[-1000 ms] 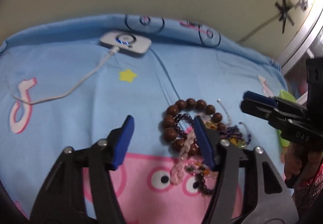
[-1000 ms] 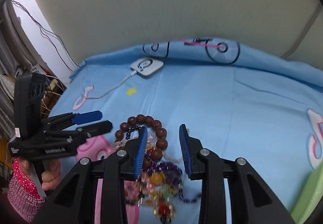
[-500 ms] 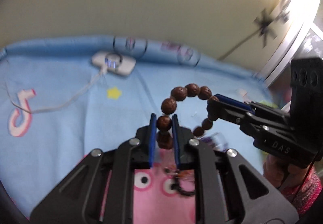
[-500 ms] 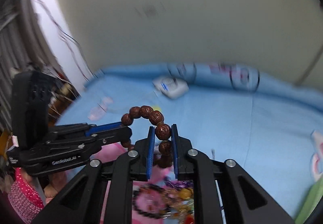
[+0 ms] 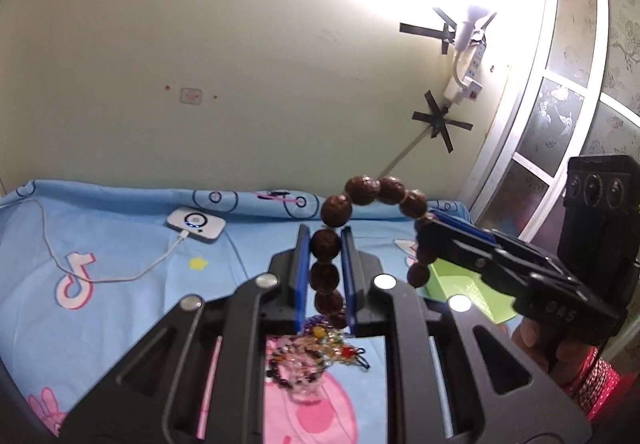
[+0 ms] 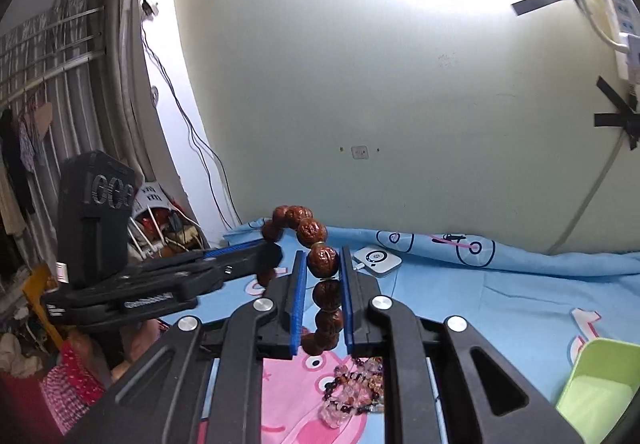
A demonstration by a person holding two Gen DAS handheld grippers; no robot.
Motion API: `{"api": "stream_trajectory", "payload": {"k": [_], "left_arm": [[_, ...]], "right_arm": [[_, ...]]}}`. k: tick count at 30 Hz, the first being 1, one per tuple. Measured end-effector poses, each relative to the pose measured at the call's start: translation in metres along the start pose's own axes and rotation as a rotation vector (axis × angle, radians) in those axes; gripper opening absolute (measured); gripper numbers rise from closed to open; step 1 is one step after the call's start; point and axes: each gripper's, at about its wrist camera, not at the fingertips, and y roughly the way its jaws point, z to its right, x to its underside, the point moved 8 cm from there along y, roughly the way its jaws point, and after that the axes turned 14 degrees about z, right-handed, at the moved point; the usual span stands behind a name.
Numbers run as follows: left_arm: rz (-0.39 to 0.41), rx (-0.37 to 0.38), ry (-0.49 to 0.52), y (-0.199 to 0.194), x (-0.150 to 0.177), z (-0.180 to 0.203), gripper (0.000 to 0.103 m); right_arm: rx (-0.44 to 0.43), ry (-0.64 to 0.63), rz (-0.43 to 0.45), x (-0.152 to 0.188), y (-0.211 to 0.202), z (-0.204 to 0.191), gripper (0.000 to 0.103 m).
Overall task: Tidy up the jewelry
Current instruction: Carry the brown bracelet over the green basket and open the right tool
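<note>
A bracelet of large brown wooden beads (image 5: 362, 189) hangs in the air above the blue cartoon bedsheet (image 5: 120, 324), arching between both grippers. My left gripper (image 5: 325, 234) is shut on one side of it, with beads pinched between the blue pads (image 5: 301, 276). The right gripper (image 5: 448, 230) comes in from the right and holds the other side. In the right wrist view the right gripper (image 6: 322, 256) is shut on the bracelet (image 6: 312, 232), and the left gripper (image 6: 256, 258) reaches in from the left. A pile of mixed bead jewelry (image 5: 316, 352) (image 6: 356, 384) lies on the sheet below.
A green tray (image 5: 460, 284) (image 6: 596, 384) sits on the bed to the right. A white device (image 5: 196, 224) (image 6: 378, 260) with a cable lies near the wall. A hand in a red sleeve (image 5: 592, 372) holds the right gripper. Clutter stands beyond the bed's left edge.
Both grippers closed on the brown bead bracelet where it lay on the jewelry pile and lifted it well above the bed. Both views have tilted up toward the wall.
</note>
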Motion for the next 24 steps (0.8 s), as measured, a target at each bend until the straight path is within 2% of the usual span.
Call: {"api": "stream_trajectory", "payload": {"k": [3,6,12,16,20,24], "left_arm": [[-0.031,0.031,0.008,0.009,0.006,0.021,0.014],[-0.077,0.078,0.026,0.029,0.021,0.049,0.014],[-0.242,0.226,0.025,0.099,0.079,0.144,0.014],[-0.328,0.282,0.049,0.135,0.118,0.198,0.014],[-0.393,0.271,0.095,0.162,0.149,0.227,0.014],[-0.446,0.227,0.125,0.173,0.169,0.229,0.017]], "right_arm": [[0.055,-0.015,0.034,-0.003,-0.034,0.023,0.000],[0.129,0.009,0.050,-0.010,-0.103,0.076,0.000],[0.366,0.119,0.042,0.033,-0.172,0.173,0.000],[0.509,0.168,0.033,0.060,-0.220,0.230,0.000],[0.584,0.212,-0.006,0.094,-0.245,0.260,0.000],[0.628,0.272,-0.024,0.114,-0.248,0.280,0.001]]}}
